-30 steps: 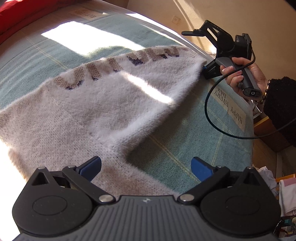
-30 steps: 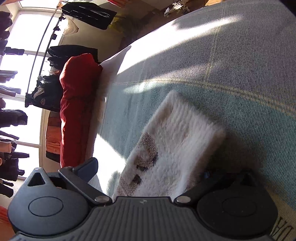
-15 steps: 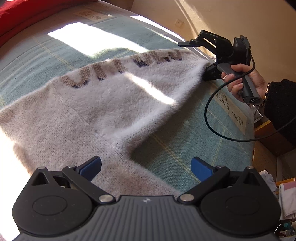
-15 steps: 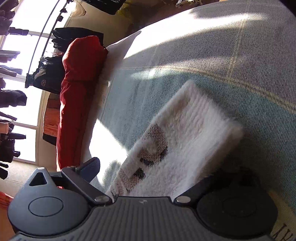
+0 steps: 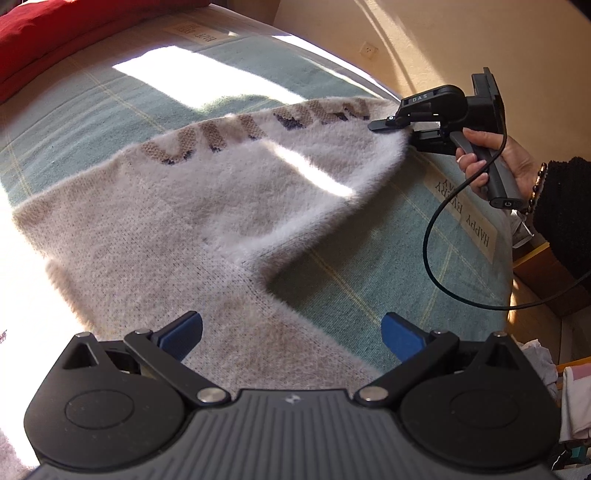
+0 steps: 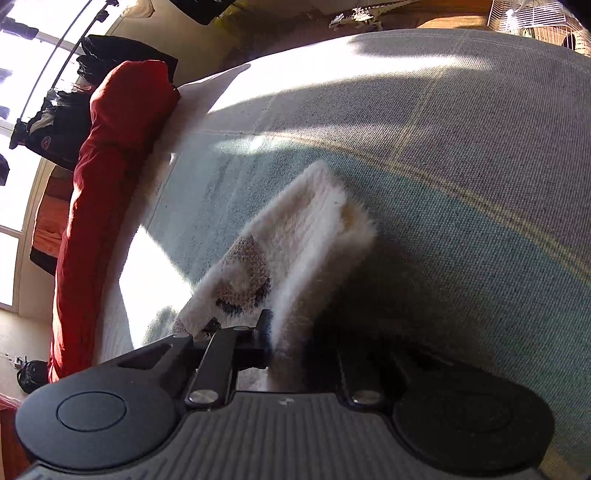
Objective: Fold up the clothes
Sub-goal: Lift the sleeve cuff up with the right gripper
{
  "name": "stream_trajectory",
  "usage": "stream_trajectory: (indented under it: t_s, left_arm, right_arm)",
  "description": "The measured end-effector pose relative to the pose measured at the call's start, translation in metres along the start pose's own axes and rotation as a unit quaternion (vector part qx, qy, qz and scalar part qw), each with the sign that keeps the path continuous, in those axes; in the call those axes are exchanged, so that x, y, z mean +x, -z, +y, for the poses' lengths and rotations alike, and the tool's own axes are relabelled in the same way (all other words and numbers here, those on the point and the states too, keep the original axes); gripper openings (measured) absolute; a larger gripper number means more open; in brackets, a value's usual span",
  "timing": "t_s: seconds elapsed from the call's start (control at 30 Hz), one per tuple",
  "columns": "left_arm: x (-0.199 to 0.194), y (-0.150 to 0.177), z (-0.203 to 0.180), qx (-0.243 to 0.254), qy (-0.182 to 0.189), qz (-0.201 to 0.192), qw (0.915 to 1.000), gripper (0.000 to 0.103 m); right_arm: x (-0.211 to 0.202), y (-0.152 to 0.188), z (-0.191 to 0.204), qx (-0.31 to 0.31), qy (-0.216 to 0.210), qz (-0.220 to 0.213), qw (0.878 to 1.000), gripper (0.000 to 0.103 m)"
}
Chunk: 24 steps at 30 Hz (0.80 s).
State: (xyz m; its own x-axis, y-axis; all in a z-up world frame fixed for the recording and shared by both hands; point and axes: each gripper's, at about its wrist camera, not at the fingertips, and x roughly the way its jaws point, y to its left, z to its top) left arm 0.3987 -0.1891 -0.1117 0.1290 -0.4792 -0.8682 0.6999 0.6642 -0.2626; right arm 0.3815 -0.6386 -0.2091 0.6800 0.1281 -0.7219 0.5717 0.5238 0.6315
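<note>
One red pillow (image 6: pixel 110 192) beside sweater (image 5: pixel 207 206)

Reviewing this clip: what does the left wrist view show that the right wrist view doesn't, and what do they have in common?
Left wrist only: the open left gripper above the spread sweater, and the hand holding the right gripper at the sweater's far corner. Right wrist only: hanging dark clothes by the window, and its jaws closed on the sweater's edge. Both: the sweater, the teal bed cover and the red pillow.

Hard sunlight from the window (image 6: pixel 14 122), blown-out patches, deep shadows, fisheye-bent edges, sharp focus
</note>
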Motion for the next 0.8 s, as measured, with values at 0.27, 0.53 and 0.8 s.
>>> stream_trajectory:
  t_s: [0.27, 0.53, 0.8]
  left_arm:
    - [-0.021, 0.012, 0.0, -0.011, -0.023, -0.012, 0.9996, 0.102]
    - [-0.042, 0.043, 0.003, 0.026, -0.065, -0.018, 0.9974, 0.102]
    - [-0.083, 0.084, 0.02, 0.019, -0.092, -0.03, 0.9951, 0.102]
  right_arm:
    - [-0.022, 0.003, 0.035, -0.048, 0.002, -0.009, 0.999, 0.014]
    - [-0.037, 0.033, 0.094, -0.098, -0.013, -0.01, 0.995, 0.014]
    - [-0.049, 0.07, 0.158, -0.15, -0.027, -0.005, 0.988, 0.014]
